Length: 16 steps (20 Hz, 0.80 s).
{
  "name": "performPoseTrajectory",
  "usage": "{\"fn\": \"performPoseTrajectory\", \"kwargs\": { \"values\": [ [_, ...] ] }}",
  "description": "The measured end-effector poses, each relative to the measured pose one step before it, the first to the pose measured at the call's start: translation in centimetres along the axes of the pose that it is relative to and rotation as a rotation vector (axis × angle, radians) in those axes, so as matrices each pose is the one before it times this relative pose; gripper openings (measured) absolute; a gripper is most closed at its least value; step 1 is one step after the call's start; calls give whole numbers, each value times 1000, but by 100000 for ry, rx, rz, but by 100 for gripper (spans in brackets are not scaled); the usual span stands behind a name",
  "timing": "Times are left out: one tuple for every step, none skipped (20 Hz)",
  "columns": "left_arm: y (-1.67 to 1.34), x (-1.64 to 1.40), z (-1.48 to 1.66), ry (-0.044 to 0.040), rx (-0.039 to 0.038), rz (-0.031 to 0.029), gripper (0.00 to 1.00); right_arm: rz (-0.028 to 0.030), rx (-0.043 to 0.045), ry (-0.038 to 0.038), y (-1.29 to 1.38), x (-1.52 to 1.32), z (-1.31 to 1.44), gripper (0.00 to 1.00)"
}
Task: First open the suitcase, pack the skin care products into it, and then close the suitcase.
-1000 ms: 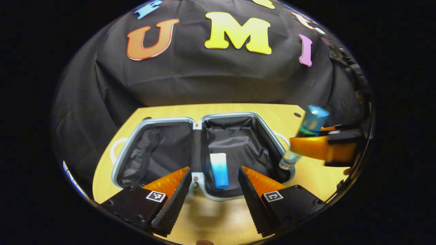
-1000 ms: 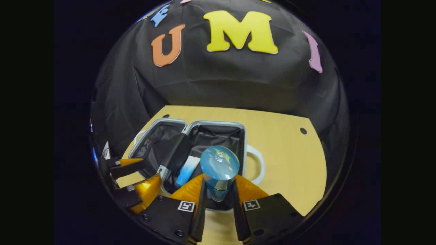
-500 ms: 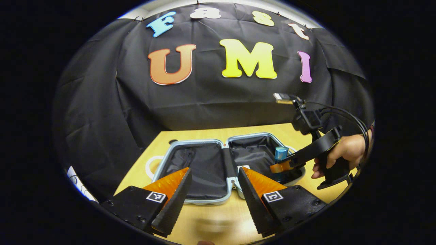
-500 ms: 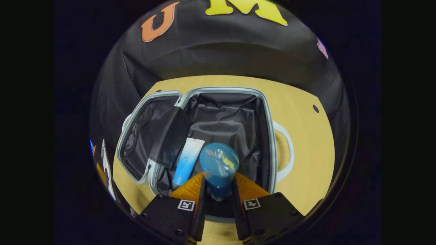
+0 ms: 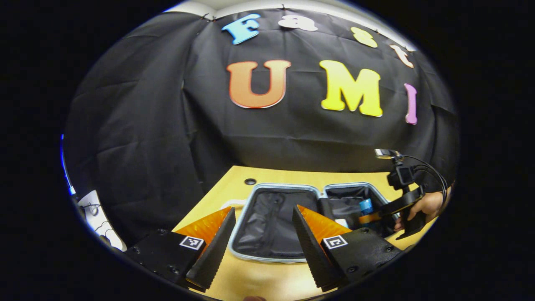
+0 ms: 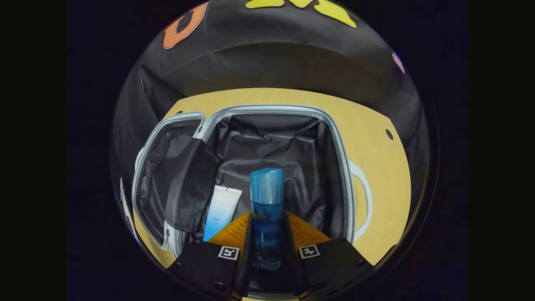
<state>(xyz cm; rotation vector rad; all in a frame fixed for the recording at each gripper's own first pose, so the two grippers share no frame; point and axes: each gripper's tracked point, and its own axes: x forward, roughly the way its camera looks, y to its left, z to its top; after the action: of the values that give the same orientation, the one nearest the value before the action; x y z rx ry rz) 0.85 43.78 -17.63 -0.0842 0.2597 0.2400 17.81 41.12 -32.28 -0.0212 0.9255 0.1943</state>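
Item one: my left gripper (image 5: 263,234) hangs released over the near table (image 5: 267,280) edge, before the open suitcase (image 6: 340,159). Item two: white-and-blue tube (image 6: 220,211) lying in the suitcase's right half. Item three: my right gripper (image 6: 267,234) clenched around a blue bottle (image 6: 266,209), held just right of the tube over that half.

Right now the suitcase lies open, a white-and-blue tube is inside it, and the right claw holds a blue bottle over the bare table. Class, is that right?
Not quite. The right gripper view shows the right claw holding the bottle over the open suitcase, beside the tube, not over the table.
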Motion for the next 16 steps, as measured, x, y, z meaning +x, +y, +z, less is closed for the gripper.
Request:
{"fn": "performPoseTrajectory", "kwargs": {
  "values": [
    [1114,529,115,-719,-834,1466,88,-785,1210,1109,-55,290,-211,35],
    [1048,363,-41,-221,-661,967,88,-459,1191,811,-15,205,-191,35],
    [705,440,-53,-469,-1067,306,88,-560,733,919,-13,205,-279,35],
    [493,498,-193,-166,-935,-88,88,-493,355,685,-169,85,-232,36],
    [595,448,-295,-451,-551,484,88,-692,152,-140,-195,-59,109,37],
    [780,894,-48,-7,-614,47,88,322,-29,-521,11,-156,145,40],
    [515,790,-424,839,-725,439,88,145,-88,-859,35,-225,172,42],
    [706,903,-452,953,-1227,807,88,393,115,-1371,-114,-613,467,49],
    [555,762,-426,1575,-1963,482,88,1844,761,-2522,120,-863,565,57],
    [453,871,-580,1590,-2478,75,88,2154,468,-2942,305,-1041,681,60],
    [474,833,-456,1265,-2510,-134,88,2246,-106,-3794,163,-1259,918,63],
    [479,806,-511,1091,-2260,48,88,1755,-517,-4605,78,-1488,992,67],
    [383,887,-546,1102,-2482,-150,88,-20,-1389,-4790,-347,-1559,1068,75],
    [139,1048,-718,2164,-2254,-911,88,-846,-1500,-4788,-619,-1683,1211,82],
    [526,839,-728,2092,-1923,842,90,-1035,-1256,-4594,-691,-1889,1262,82],
    [430,918,-981,2681,-2293,51,92,-927,-492,-4875,-624,-1885,1297,80]
  ]
}}
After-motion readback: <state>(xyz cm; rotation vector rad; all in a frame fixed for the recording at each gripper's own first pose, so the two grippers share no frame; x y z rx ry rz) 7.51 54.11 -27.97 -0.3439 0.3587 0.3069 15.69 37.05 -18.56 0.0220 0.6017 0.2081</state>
